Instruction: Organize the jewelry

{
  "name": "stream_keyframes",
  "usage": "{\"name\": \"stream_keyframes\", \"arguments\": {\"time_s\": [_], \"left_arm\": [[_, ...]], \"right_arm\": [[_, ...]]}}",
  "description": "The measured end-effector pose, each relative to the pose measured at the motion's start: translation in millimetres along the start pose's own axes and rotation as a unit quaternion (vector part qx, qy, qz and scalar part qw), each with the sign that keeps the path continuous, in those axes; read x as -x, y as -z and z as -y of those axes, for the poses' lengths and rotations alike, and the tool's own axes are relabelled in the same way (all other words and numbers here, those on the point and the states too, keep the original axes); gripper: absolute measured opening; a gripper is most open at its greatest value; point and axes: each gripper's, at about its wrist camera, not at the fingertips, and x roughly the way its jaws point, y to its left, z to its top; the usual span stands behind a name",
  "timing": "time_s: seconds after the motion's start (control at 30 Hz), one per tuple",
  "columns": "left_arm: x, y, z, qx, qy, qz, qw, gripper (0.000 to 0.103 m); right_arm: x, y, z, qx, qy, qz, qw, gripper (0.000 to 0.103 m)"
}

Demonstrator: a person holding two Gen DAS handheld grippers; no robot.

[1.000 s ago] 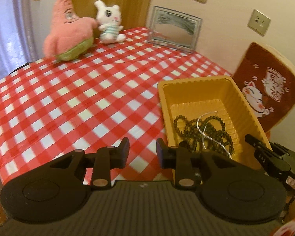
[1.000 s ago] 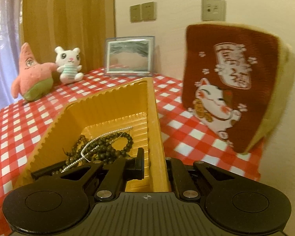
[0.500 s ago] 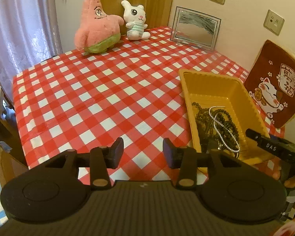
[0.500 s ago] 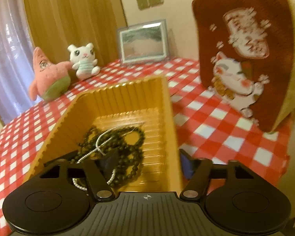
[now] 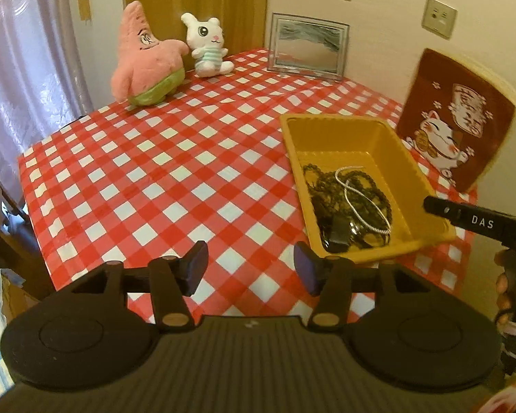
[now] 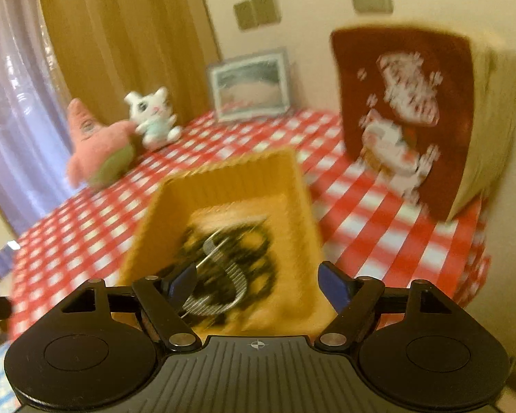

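A yellow plastic tray (image 5: 378,134) sits on the red-checked tablecloth (image 5: 175,175) near the table's right edge. In it lie dark bead necklaces (image 5: 326,189) and a silver chain (image 5: 361,203) in a tangle. My left gripper (image 5: 250,272) is open and empty, held back above the table's near edge, left of the tray. My right gripper (image 6: 258,282) is open and empty, just behind the tray's near end (image 6: 285,313); the blurred necklaces (image 6: 230,261) show between its fingers. Its black finger (image 5: 464,216) shows at the right of the left wrist view.
A pink star plush (image 5: 144,62) and a white bunny plush (image 5: 206,44) sit at the table's far side, beside a framed picture (image 5: 308,46). A brown lucky-cat cushion (image 5: 457,120) leans on the wall right of the tray. A curtain (image 5: 27,51) hangs at left.
Both grippers have pulled back and up from the tray and opened wider. The right gripper has let go of the tray's wall. The right wrist view is now motion-blurred.
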Motion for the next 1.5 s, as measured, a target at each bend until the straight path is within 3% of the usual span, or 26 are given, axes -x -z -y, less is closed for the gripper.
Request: {"name": "stream_keyframes", "arguments": {"time_s": [0.23,0.33,0.47,0.9,1.5], "left_arm": [[22.5,23.2,-11.9,0.001,0.031,-0.027,0.9991,0.053],[34.8,36.3,-18.0,-0.006,0.038,-0.034,0.9987,0.058],[52.9,51.7,-29.2,-0.016,0.052,-0.034,0.9979,0.06],[96.4,92.9,-65.6,-0.038,0.082,-0.023,0.9956,0.061],[120.0,107.3,-86.7,-0.057,0.102,0.004,0.9931,0.061]], "right_arm": [[37.5,25.3,-43.8,0.02,0.008,-0.061,0.998,0.077],[55.7,40.2,-63.6,0.021,0.011,-0.086,0.996,0.077],[79.9,60.0,-90.3,0.025,0.012,-0.094,0.995,0.077],[136.9,105.0,-153.3,0.034,0.023,-0.082,0.996,0.077],[153.6,119.3,-186.6,0.04,0.035,-0.06,0.997,0.077]]}}
